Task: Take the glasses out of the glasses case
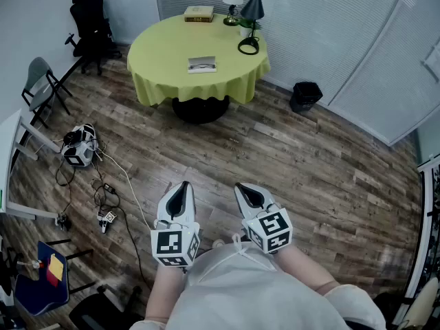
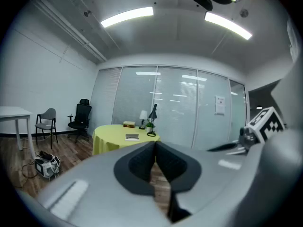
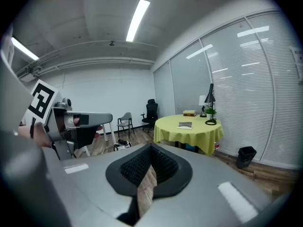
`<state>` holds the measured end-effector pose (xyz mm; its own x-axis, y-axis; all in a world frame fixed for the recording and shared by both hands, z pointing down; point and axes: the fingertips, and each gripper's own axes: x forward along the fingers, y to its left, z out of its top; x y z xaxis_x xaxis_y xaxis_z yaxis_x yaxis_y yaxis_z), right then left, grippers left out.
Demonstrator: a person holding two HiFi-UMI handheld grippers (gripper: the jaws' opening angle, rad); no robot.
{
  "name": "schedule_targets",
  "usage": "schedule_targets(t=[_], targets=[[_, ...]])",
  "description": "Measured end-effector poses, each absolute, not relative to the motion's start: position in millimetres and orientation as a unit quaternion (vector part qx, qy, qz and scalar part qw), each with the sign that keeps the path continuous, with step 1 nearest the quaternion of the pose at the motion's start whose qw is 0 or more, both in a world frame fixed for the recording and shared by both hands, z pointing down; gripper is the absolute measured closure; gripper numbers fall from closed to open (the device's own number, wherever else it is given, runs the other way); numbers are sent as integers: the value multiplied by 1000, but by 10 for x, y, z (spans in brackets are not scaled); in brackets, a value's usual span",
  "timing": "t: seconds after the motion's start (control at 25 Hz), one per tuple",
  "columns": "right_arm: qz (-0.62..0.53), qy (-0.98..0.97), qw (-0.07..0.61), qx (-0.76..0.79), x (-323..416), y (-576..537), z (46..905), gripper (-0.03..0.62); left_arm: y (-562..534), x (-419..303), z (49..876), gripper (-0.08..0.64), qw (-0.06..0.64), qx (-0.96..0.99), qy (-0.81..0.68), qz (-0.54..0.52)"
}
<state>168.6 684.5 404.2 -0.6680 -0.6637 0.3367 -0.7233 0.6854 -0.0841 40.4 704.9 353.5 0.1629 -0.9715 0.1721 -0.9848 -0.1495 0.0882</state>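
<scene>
Left claw (image 1: 181,194) is low over the wooden floor, tips pressed together, holding nothing. Well ahead, a flat grey case (image 1: 202,64), likely the glasses case, lies on the round yellow surface (image 1: 158,53). Right claw (image 1: 249,195) is likewise closed and empty. Best to walk close before opening either

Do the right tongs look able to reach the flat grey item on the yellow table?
Probably not: the right tongs sit shut by the person, and floor separates them from the yellow table bearing the grey item.
</scene>
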Motion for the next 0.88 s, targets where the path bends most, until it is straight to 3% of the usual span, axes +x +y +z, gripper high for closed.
schedule_targets(t=[0.88], targets=[[150, -895, 169, 386, 1406, 6669, 4299, 592, 6997, 57, 3918, 552, 146, 745, -651, 33]])
